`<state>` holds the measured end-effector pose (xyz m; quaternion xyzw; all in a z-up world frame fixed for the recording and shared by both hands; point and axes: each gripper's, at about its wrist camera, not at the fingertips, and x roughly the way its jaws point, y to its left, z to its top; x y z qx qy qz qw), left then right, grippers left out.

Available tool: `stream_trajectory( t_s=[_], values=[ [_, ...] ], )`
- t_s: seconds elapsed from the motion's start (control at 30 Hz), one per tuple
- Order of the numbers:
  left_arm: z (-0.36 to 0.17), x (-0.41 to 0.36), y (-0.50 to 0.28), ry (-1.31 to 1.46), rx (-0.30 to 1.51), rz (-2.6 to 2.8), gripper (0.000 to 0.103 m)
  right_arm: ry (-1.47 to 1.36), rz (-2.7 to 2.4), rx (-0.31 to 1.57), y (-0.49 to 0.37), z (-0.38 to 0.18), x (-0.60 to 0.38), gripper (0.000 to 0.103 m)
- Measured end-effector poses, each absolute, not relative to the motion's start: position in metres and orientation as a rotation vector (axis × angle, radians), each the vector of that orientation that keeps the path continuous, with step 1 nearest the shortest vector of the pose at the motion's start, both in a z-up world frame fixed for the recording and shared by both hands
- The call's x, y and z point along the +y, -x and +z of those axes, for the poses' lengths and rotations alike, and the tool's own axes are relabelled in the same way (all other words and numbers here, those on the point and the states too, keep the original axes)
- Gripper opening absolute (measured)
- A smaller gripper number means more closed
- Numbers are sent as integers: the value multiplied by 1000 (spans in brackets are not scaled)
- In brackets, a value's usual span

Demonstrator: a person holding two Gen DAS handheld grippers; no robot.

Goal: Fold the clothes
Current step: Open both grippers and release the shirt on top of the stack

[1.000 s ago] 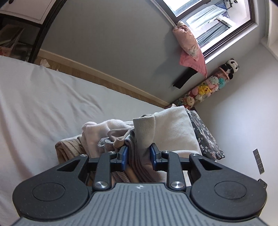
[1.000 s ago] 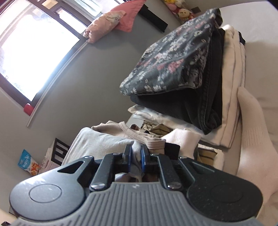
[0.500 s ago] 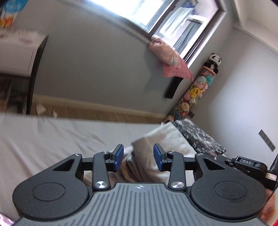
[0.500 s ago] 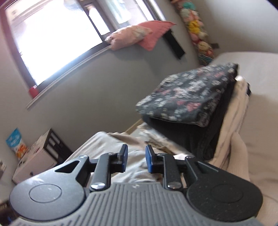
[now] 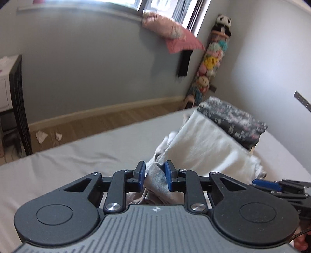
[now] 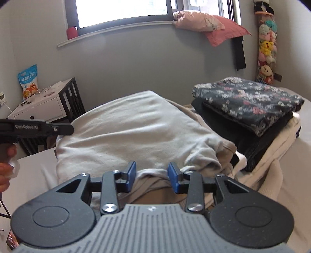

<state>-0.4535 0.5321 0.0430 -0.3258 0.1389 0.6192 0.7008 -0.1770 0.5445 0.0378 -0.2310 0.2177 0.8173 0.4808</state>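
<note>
Grey-walled bedroom with a bright window (image 6: 124, 9), a pink pillow (image 6: 198, 20) on its sill and a hanging column of plush toys (image 6: 266, 48) in the corner. White nightstand (image 6: 40, 105) at the left in the right wrist view, a blue snack bag (image 6: 28, 81) propped behind it. Wide bed (image 5: 68, 165) under a pale sheet, wood floor beyond its far edge with scraps of paper (image 5: 41, 136) lying on it. On the bed, a heap of unfolded clothes topped by a cream garment (image 6: 136, 132), mounded just ahead of both tools. Right beside it, a folded stack (image 6: 262, 124) with a dark floral piece (image 6: 246, 99) on top, black and cream layers beneath. Left gripper (image 5: 155, 176) part-way closed, jaws just been narrowing, with a grey fold of fabric (image 5: 155, 181) bunched between the blue pads; pressed or merely enclosed, cannot tell for certain, though the cloth fills the gap and appears pinched. Right gripper (image 6: 152, 178) parted wider, jaws just been spreading, cloth lying below and between the pads but touched by neither; nothing held. Left tool's black body also visible at the left edge of the right wrist view, gripped by a hand (image 6: 6, 167).
</note>
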Motion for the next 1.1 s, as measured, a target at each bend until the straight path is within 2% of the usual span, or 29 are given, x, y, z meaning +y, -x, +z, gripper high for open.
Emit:
stream_trajectory(
  t_s=[0.07,0.27,0.6,0.67,0.73,1.0,1.1],
  values=[
    [36,534,455,721,318,1391,33,568,1986,547,177,32,547,40],
    [37,536,456,729,334,1395,34,588,1945,543,185,31,551,40],
    [81,501,450,625,335,1428,35,479,1884,587,174,85,511,44],
    [95,490,441,574,355,1436,40,461,1878,579,174,100,498,45],
    [109,476,434,531,355,1442,52,443,1872,561,174,113,484,46],
    [157,421,407,402,364,1431,70,348,1843,501,172,154,413,55],
    [168,401,394,352,373,1437,85,321,1807,451,173,164,382,60]
  ],
)
